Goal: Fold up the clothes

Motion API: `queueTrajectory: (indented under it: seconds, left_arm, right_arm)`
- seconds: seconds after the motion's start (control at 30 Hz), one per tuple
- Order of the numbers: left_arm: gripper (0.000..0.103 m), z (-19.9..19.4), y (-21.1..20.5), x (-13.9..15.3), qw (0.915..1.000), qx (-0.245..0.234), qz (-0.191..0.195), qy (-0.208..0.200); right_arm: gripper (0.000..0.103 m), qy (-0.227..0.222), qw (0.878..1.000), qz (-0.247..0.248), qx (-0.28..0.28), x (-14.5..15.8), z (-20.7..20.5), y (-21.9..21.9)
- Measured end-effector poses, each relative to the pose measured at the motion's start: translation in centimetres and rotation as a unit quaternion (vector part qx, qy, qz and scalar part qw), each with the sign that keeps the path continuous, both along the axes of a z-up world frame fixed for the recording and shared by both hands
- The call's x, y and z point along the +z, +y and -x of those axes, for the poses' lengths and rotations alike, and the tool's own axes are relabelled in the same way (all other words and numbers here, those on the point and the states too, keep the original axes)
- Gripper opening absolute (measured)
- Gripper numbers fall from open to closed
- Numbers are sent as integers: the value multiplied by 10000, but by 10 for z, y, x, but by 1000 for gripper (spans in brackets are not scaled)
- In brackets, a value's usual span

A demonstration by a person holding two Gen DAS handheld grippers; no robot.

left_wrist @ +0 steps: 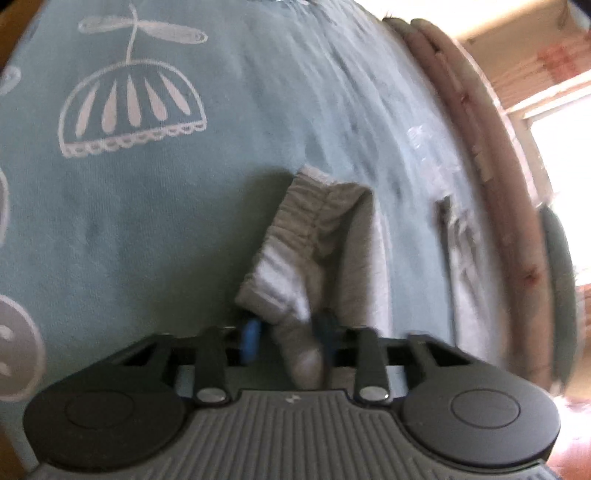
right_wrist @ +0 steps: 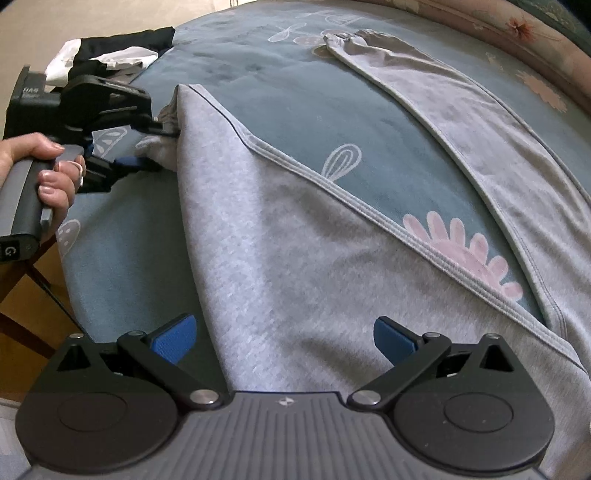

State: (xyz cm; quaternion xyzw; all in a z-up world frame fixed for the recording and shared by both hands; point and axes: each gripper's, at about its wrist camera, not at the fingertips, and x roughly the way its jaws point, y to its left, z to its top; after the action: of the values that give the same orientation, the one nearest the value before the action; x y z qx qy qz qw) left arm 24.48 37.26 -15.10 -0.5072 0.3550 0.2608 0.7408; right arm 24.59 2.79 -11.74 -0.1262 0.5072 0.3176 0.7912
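Grey trousers [right_wrist: 295,258] spread over the teal patterned bed cover [right_wrist: 314,122], one leg reaching toward the far edge by the pink floral border [right_wrist: 517,22], the other toward the left edge. Left gripper [left_wrist: 288,332], held in a hand [right_wrist: 51,173] at that left edge, clenched on the ribbed leg cuff [left_wrist: 295,236]. Right gripper [right_wrist: 284,339] released, blue pads [right_wrist: 173,338] spread wide above the trousers' wide upper part near the front edge; dark and white clothes [right_wrist: 110,55] piled at the far left corner.
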Motion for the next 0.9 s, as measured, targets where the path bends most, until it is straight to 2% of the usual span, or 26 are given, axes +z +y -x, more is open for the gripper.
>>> queueTrajectory:
  seconds: [0.07, 0.17, 0.37, 0.6, 0.77, 0.9]
  left_arm:
    - [16, -6, 2, 1, 10000, 10, 54, 70]
    - [16, -6, 3, 11, 9998, -109, -98, 155]
    - [15, -1, 29, 46, 9962, -316, -758, 301]
    - [14, 12, 55, 66, 9852, -662, -1379, 767]
    - [15, 14, 55, 68, 9753, -1041, -1608, 1102]
    - [15, 25, 53, 71, 9703, -1162, -1723, 1236]
  right_arm:
    - [103, -18, 10000, 18, -16, 0, -1, 0]
    - [103, -33, 10000, 26, -54, 0, -2, -3]
    - [103, -70, 9999, 42, -122, 2, -4, -9]
    - [103, -104, 9998, 38, -153, 2, -5, -10]
    - [103, -121, 9998, 103, -124, 0, -4, -10]
    - [103, -120, 9997, 146, -144, -1, -5, -11]
